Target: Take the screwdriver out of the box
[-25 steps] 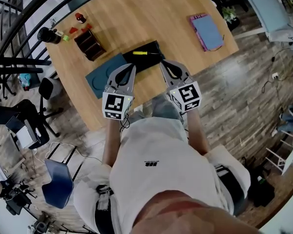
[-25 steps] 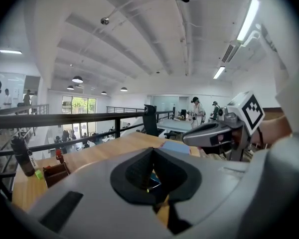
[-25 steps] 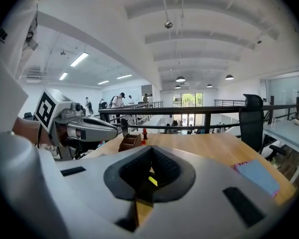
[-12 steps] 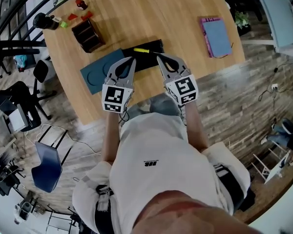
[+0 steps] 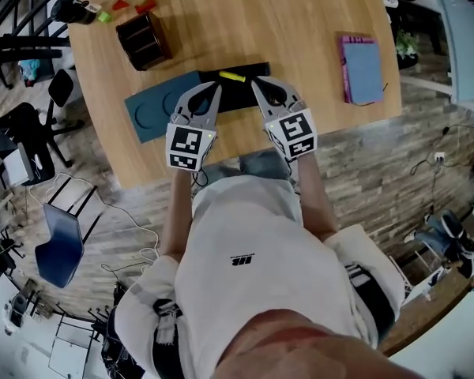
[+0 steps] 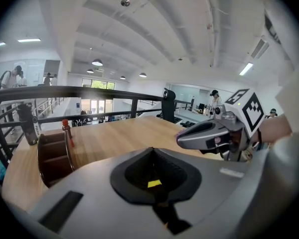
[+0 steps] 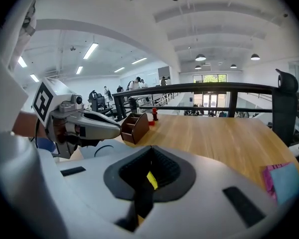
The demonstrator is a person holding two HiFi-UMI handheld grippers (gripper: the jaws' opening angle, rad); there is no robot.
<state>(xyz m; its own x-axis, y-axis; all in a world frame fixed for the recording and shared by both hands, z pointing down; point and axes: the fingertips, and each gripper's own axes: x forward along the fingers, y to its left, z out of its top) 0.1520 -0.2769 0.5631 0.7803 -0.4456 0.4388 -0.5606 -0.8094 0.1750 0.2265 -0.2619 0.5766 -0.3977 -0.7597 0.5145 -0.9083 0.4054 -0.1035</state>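
1. Table (image 5: 300, 22): the work sits near its near edge. The other items on it are well away from the job.
2. Box (image 5: 238, 97): black, shallow and open-topped, with its long side running left-right across the table. Its left end meets the mat (image 5: 150, 109). Both grippers hang over its near edge.
3. Left gripper (image 5: 214, 90): jaws closed tip to tip, holding nothing. Its own view shows only a sliver of yellow through the pad window.
4. Right gripper (image 5: 256, 82): the same, jaws together and empty, with yellow visible through its window too.
5. Screwdriver (image 5: 231, 76): only the yellow handle is clear. It lies flat in the box along the far side, with its axis left-right, parallel to the box's long side. I can't pick out the shaft against the black.
6. Key relation: the handle sits just ahead of both tips and between them, crosswise to the direction both grippers point. The right tip looks marginally nearer, but it's close to a tie.
7. Judgement: the chosen gripper has to open first, then go forward and down with one jaw on each side of the handle.
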